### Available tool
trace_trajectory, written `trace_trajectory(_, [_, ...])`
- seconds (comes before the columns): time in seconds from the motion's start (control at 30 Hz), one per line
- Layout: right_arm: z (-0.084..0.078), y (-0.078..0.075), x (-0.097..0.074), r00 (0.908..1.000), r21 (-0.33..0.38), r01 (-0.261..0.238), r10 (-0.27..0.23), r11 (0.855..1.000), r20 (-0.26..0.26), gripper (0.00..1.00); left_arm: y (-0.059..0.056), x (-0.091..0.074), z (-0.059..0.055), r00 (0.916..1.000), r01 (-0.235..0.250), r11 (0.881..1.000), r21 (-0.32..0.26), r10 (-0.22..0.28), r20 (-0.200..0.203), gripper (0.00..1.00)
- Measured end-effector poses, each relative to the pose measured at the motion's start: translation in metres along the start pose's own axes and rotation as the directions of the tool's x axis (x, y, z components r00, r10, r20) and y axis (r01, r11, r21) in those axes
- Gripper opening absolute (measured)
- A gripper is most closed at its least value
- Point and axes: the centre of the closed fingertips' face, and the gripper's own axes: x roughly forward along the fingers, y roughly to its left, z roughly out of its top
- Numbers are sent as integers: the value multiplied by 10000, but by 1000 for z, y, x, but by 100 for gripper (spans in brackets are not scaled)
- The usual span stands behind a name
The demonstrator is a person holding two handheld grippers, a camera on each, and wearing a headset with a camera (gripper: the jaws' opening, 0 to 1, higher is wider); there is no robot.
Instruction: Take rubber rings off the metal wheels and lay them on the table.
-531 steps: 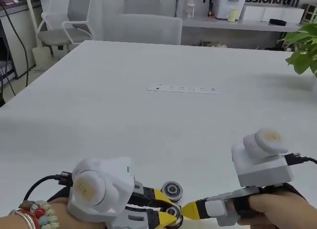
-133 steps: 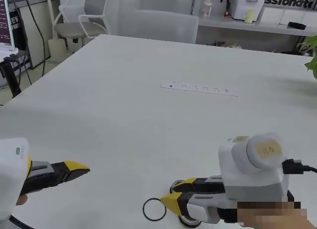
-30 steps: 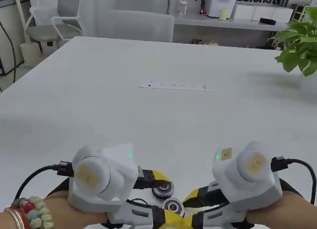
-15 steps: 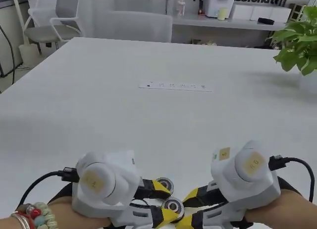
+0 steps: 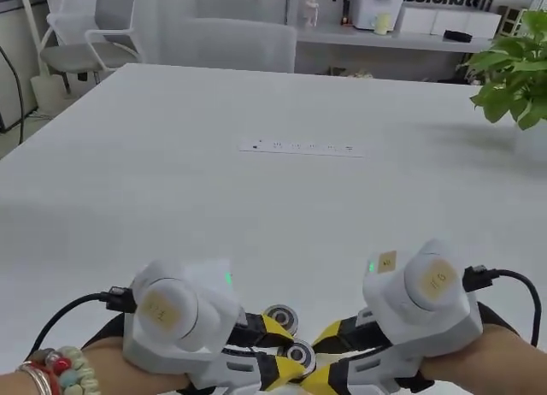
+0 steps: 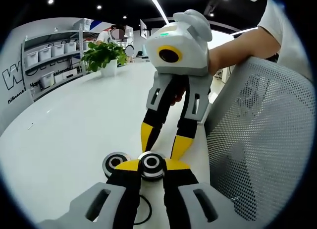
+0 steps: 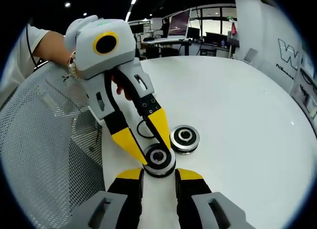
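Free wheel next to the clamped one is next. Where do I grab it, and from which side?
Probably best: take the free wheel across its outer rim, from above, on the side away from the clamped wheel. It lies flat, hub up, and the left gripper holding that one crowds the other side.

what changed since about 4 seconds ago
The left claw has come in from the left and closed on the near wheel, meeting the right claw, whose jaws stand apart at that same wheel. The ring still lies on the table, and the second wheel still stands beside the first.
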Motion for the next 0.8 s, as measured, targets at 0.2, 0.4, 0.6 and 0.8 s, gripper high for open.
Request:
trace_trajectory(0.2, [0,-3,0,9999,-150,166,-166,9997,-30,26,0,0,0,10000,-57,9999,103,56,48,9])
trace_trajectory(0.4, [0,-2,0,10000,-58,59,-59,10000,45,24,0,-1,0,10000,-6,9999,101,5,75,8])
trace_trajectory(0.6, [1,0,-2,9997,278,-189,184,9994,173,19,0,0,0,9999,-2,10000,71,1,136,8])
trace_trajectory(0.8, [0,1,-2,9998,125,-179,178,9998,91,18,1,0,0,9998,-12,10000,35,11,185,8])
